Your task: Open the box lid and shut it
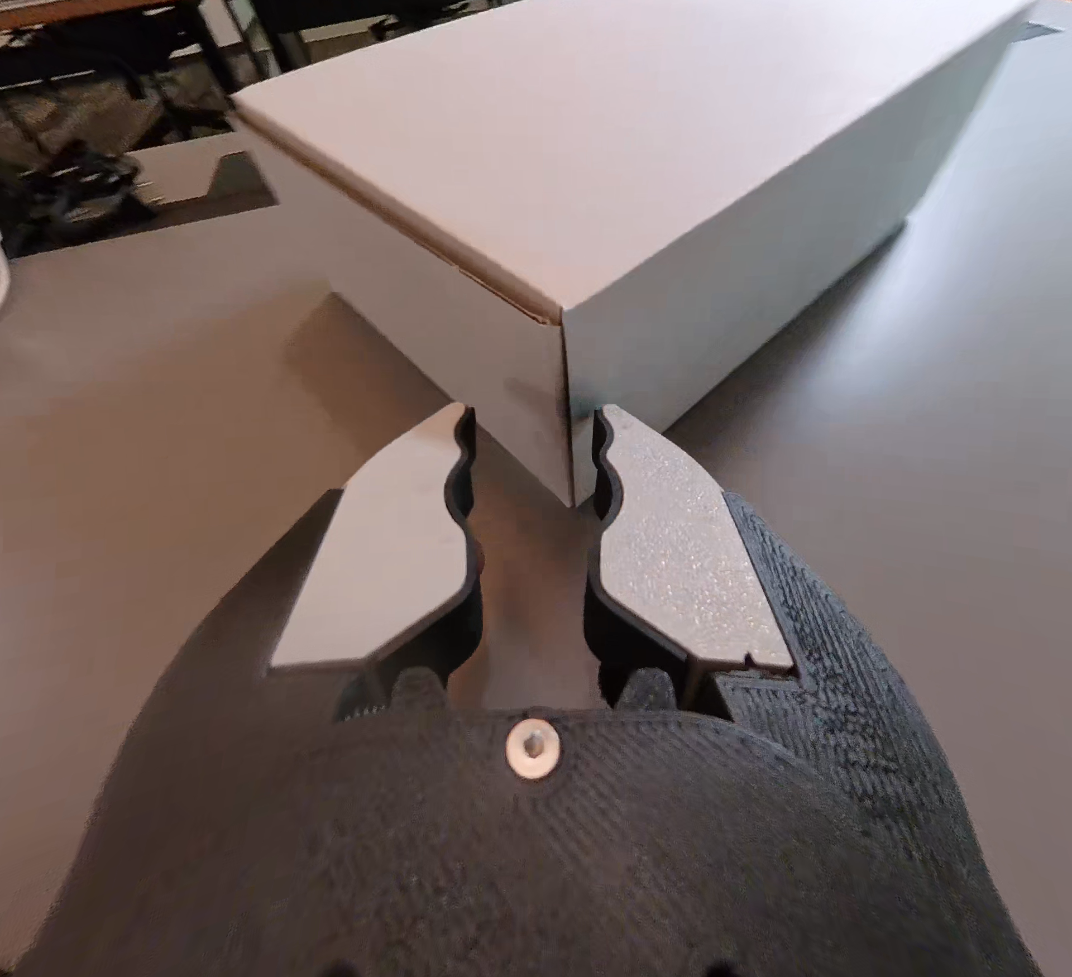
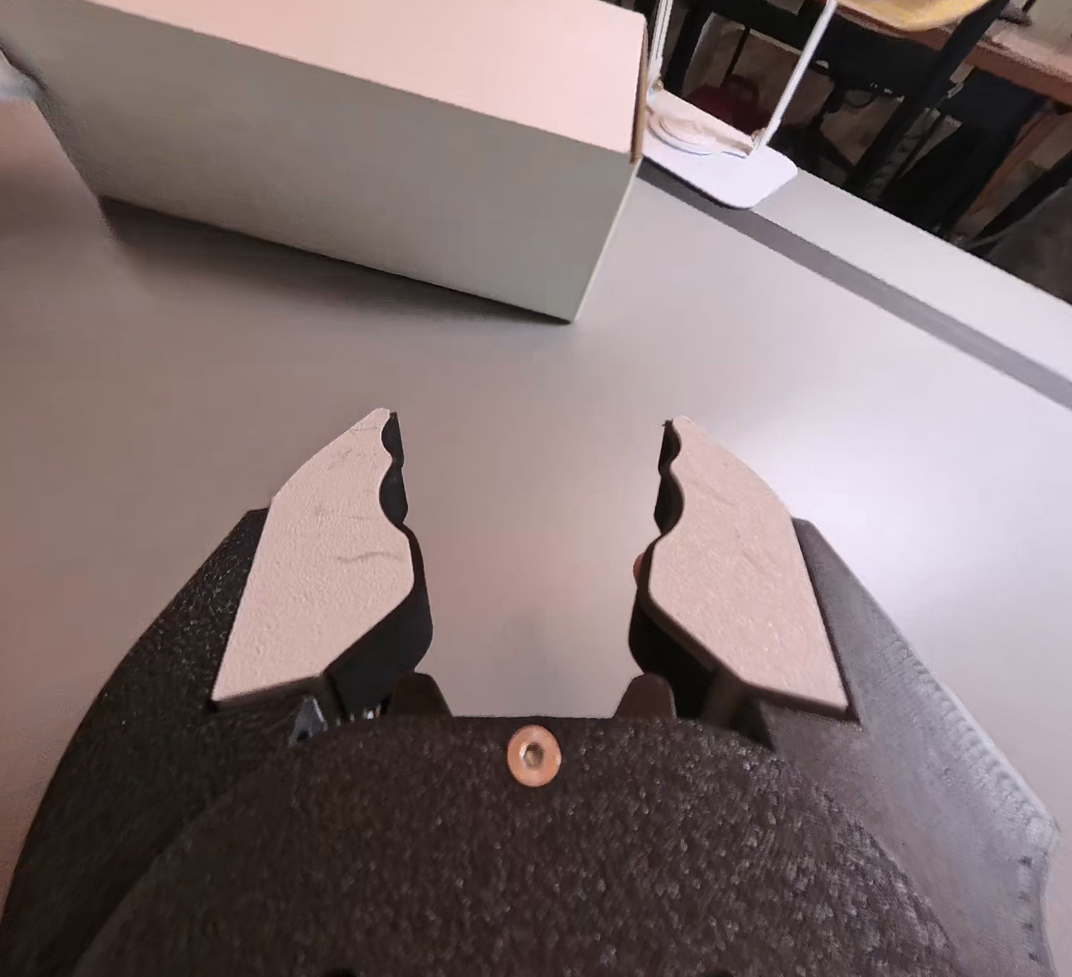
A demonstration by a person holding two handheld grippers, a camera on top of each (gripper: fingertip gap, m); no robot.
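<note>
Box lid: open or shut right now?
Shut. The lid lies flat on the box, its edge flush along the walls in both views, and neither gripper touches it.

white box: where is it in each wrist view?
Left wrist view: box fills centre and upper right, lid shut, one corner just beyond the left gripper.
Right wrist view: box upper left, well ahead of the right gripper.
Shared landmark: grey table.

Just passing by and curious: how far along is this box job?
Nothing looks done or undone: the white cardboard box sits shut on the grey table. The left gripper is open at a corner; the right gripper is open, holding nothing. Opening and closing may both remain.
</note>
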